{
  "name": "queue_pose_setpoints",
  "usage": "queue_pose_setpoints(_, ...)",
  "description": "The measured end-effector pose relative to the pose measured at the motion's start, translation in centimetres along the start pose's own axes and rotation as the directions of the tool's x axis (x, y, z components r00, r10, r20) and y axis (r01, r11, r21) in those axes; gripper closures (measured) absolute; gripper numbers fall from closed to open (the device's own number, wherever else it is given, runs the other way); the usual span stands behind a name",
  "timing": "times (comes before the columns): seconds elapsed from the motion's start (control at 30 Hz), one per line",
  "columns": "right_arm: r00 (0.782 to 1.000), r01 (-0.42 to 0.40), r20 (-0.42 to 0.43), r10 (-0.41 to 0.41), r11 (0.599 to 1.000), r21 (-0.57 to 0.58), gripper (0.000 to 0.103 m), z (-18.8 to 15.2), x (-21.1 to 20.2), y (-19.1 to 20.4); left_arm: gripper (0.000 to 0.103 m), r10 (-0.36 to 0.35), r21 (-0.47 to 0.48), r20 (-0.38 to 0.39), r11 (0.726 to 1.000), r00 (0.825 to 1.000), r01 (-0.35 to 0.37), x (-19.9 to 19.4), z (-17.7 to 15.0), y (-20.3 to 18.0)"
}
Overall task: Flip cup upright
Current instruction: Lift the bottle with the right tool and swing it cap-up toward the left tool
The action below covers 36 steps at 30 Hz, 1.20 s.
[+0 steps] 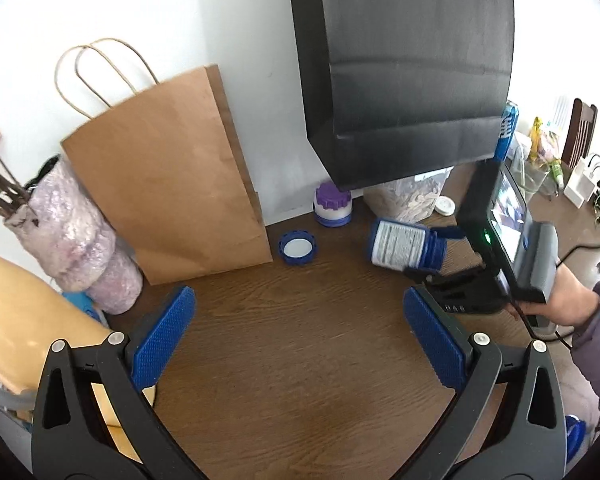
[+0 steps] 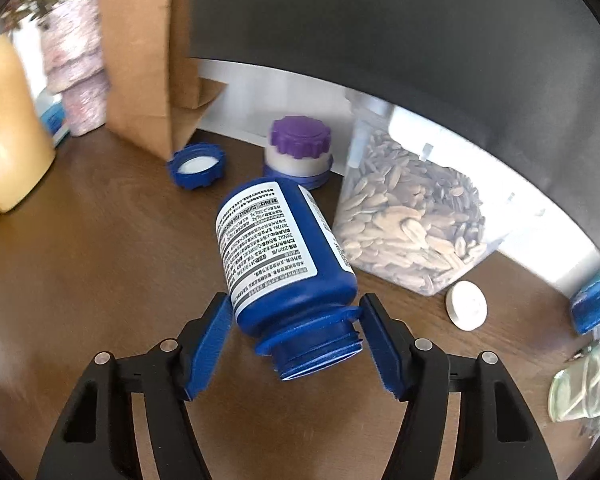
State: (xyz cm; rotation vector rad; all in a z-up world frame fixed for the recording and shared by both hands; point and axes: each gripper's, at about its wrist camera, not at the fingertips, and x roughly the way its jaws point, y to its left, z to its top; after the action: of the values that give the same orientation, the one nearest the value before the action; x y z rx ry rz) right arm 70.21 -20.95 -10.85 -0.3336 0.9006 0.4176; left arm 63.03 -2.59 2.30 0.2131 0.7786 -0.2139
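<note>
Here right gripper (image 2: 296, 340) clamps tilted blue bottle (image 2: 284, 256) – left gripper (image 1: 300, 336) agape

We're looking at a home here, a lived-in room: a dark brown wooden table (image 1: 300, 340) pushed against a white wall (image 1: 252, 80), a brown paper carrier bag with twine handles (image 1: 168, 184) standing on it, a clear plastic tub of seeds (image 2: 412, 224), and a dark wooden dining chair (image 1: 580, 132) beyond a clutter of cables and chargers.
</note>
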Motion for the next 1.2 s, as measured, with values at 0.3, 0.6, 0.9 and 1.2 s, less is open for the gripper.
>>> queue_pose_setpoints(0.3, 0.999, -0.005, 0.035, 0.006, 1.000, -0.025, 0.036, -2.1, -11.4, 2.6, 0.000, 0.119, 0.039, 0.068, 0.992, 0.991, -0.122, -10.4, -0.2, -2.2)
queue_pose_setpoints(0.6, 0.982, -0.105, 0.159, 0.104, 0.994, -0.001, 0.036, -7.7, -26.5, 7.8, 0.000, 0.082, 0.041, 0.022, 0.996, 0.996, -0.083, -19.0, -9.8, -5.9)
queue_pose_setpoints(0.9, 0.940, -0.294, 0.183, 0.289, 0.956, -0.002, 0.036, -18.7, -30.8, 16.1, 0.000, -0.080, -0.014, 0.003, 0.997, 0.997, 0.080, -23.1, -25.0, -10.3)
queue_pose_setpoints(1.2, 0.917, -0.373, 0.191, 0.351, 0.923, 0.093, 0.037, -29.7, -27.6, 19.4, 0.000, -0.145, 0.038, -0.044, 0.988, 0.988, 0.147, -19.5, -33.4, -15.9)
